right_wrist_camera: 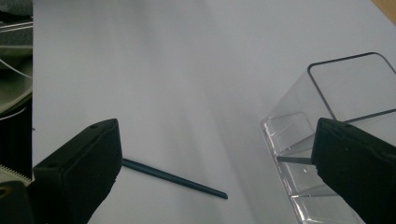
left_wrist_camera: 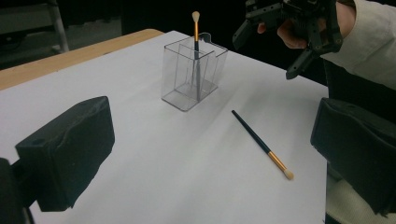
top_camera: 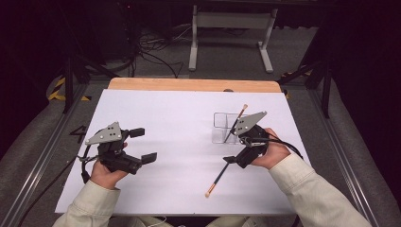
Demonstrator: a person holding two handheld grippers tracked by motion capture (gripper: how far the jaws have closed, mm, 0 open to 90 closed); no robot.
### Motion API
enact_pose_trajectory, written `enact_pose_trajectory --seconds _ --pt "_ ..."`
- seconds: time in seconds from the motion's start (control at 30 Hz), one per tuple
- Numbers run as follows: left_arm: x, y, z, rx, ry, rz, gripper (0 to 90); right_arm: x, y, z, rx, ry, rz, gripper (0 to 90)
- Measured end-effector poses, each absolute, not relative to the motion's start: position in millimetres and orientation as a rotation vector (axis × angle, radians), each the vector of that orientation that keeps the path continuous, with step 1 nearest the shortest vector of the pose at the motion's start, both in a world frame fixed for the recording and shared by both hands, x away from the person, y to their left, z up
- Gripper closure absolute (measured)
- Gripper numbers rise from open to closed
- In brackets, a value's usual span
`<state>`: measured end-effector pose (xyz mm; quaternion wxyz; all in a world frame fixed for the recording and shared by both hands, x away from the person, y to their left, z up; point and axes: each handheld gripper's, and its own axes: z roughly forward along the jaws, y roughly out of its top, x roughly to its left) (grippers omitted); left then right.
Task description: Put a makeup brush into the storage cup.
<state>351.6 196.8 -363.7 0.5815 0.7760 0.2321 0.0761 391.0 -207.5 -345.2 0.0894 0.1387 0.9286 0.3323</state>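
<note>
While the person's two sleeved forearms came in over the near edge of the white worktop, each hand held a gripper above the sheet. The left gripper sat low at the near left, its jaws spread wide with nothing between them; in the left gripper view the two black pads stood far apart at either side of the frame, with bare white surface between.

Nearest the person among the things lay a loose brush, flat on the worktop, its pale bristle tip toward the near edge and its dark handle slanting away toward the right hand. The left gripper view showed it as a dark handle with a gold ferrule and light tip, lying well apart from the box.

Just beyond the loose brush, the right gripper hovered over the handle end, jaws wide apart and gripping nothing. In the right gripper view the dark handle ran across the sheet between the two pads, nearer the left one.

Farther on stood a clear box with inner dividers, upright on the sheet. A second brush stood in it, bristles up, leaning slightly against a wall.

Beyond the white sheet a strip of bare wood showed at the far edge.
</note>
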Motion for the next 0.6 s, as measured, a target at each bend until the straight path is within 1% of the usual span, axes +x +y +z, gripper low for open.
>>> enact_pose_trajectory --seconds 0.5,0.6 --pt "346 205 -363 1.817 0.546 0.207 0.5 395 -195 -356 0.386 2.827 0.902 3.2" --pt "344 207 -364 1.807 0.565 0.197 0.5 396 -193 -359 0.381 2.839 0.89 3.2"
